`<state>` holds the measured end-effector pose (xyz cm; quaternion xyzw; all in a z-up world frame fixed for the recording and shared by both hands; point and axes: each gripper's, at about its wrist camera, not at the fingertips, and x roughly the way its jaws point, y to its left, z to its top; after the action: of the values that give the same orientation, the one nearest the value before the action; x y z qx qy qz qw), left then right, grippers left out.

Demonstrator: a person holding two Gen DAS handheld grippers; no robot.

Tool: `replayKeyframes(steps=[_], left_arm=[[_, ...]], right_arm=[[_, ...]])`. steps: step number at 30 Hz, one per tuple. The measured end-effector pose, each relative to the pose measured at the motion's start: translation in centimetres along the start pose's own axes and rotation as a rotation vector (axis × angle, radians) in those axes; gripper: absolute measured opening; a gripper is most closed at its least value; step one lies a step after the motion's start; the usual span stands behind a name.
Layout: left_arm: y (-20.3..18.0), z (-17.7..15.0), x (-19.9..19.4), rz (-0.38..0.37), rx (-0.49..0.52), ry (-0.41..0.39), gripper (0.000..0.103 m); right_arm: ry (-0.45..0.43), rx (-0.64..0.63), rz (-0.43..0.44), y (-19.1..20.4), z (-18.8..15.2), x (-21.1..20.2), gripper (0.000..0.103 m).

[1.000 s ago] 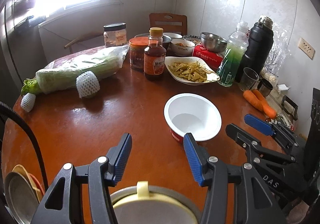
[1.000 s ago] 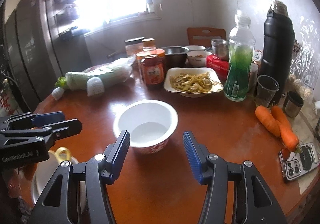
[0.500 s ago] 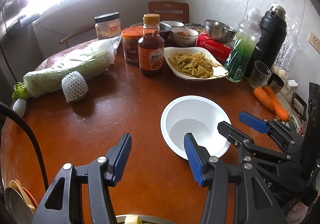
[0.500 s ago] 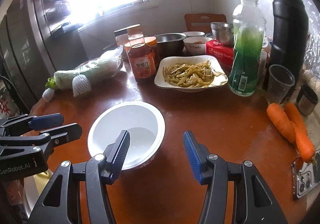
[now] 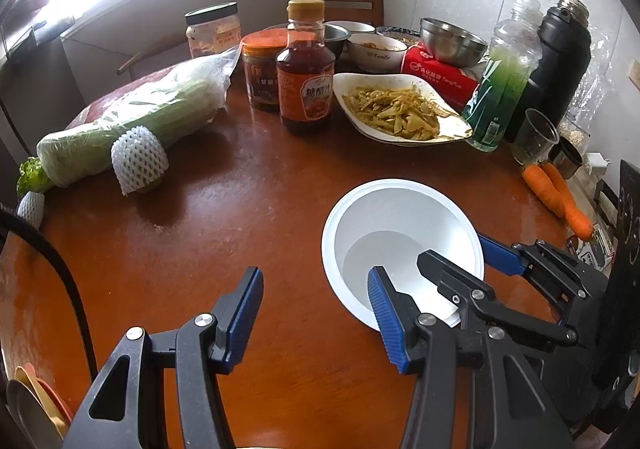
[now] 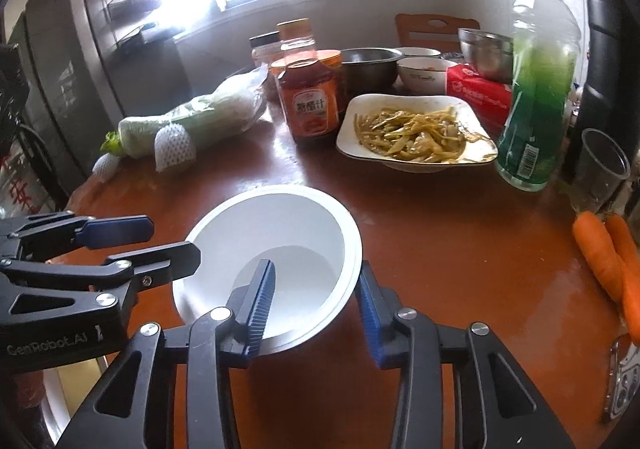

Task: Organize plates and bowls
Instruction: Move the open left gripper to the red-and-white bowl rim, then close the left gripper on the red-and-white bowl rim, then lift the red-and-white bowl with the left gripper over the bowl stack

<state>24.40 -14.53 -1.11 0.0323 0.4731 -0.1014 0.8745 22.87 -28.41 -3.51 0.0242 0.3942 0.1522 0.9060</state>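
Observation:
An empty white bowl (image 5: 392,217) (image 6: 280,217) stands on the brown round table (image 5: 224,209). My right gripper (image 6: 316,269) straddles the bowl's near rim, its left finger inside and its right finger outside against the wall. Its jaws are closing, with the rim between them and a gap still visible at the inner pad. In the left wrist view the right gripper (image 5: 452,249) reaches over the bowl's right edge. My left gripper (image 5: 314,281) (image 6: 174,241) hovers open beside the bowl's left side, with nothing between its fingers.
A white plate of yellow vegetable strips (image 5: 400,109) sits behind the bowl, with a sauce bottle (image 5: 306,69), jars, steel bowls (image 5: 452,37), a green bottle (image 5: 500,89) and a black flask. Wrapped cabbage (image 5: 132,121) lies left, carrots (image 5: 556,189) right. Stacked coloured dishes (image 5: 32,405) show below the table's edge.
Both grippers have moved forward and down toward the white bowl. The right gripper's fingers have come over the bowl's near rim and have narrowed. The left gripper's gap is unchanged.

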Motion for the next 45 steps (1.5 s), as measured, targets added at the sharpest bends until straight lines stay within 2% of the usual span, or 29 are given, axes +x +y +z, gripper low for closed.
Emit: replayKeyframes(steps=[9,15,17,29,45], left_arm=[[-0.1,-0.4,0.3,-0.047,-0.003,0.028,0.054],[0.2,-0.8,0.4,-0.058,-0.018,0.043,0.043],[0.5,-0.9,0.2,-0.064,-0.028,0.042,0.042],[1.5,-1.5,-3.8,-0.074,-0.035,-0.052,0.042],[4.5,-4.0,-10.2,-0.066,-0.066,-0.163,0.042]], right_arm=[[0.022,-0.008,0.070,1.2,-0.5,0.1,0.042],[0.027,-0.025,0.077,2.3,-0.8,0.0,0.041],[0.030,-0.025,0.077,2.4,-0.9,-0.1,0.041],[-0.026,-0.055,0.072,4.6,0.0,-2.7,0.041],[-0.099,-0.142,0.067,10.3,0.2,-7.0,0.041]])
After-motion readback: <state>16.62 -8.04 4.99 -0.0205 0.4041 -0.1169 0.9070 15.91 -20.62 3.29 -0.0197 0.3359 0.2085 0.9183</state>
